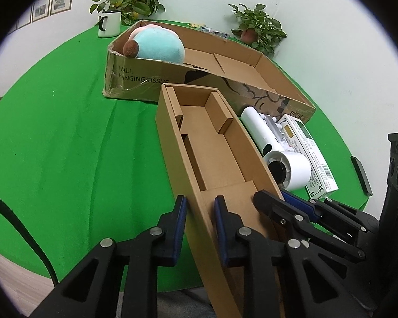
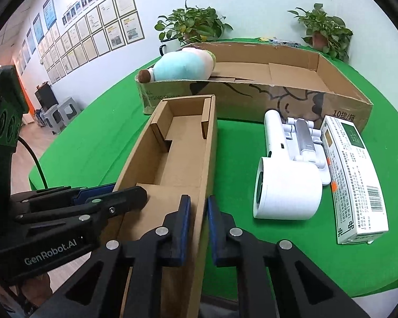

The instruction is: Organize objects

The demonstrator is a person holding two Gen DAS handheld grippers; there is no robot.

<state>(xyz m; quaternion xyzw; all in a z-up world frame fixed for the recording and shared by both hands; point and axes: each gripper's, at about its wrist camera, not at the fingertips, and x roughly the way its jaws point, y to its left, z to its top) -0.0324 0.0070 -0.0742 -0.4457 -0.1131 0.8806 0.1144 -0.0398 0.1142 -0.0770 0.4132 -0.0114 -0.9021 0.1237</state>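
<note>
A long narrow open cardboard box (image 1: 212,143) (image 2: 183,153) lies on the green table, its inside bare apart from cardboard dividers. My left gripper (image 1: 200,212) (image 2: 111,192) is shut on the box's left wall at the near end, one pad outside and one inside. My right gripper (image 2: 198,212) (image 1: 276,198) is shut on the right wall at the same end. To the right of the box lie a white handheld appliance (image 2: 286,188) (image 1: 286,164) and a white-and-green carton (image 2: 353,175) (image 1: 313,153).
Behind stands a large shallow cardboard box (image 1: 146,79) (image 2: 291,98) with a blue-and-pink plush toy (image 1: 159,46) (image 2: 183,65) at its left end. A white mug (image 1: 109,23) and two potted plants (image 1: 257,26) sit at the far edge. A flat black object (image 1: 360,175) lies near the right edge.
</note>
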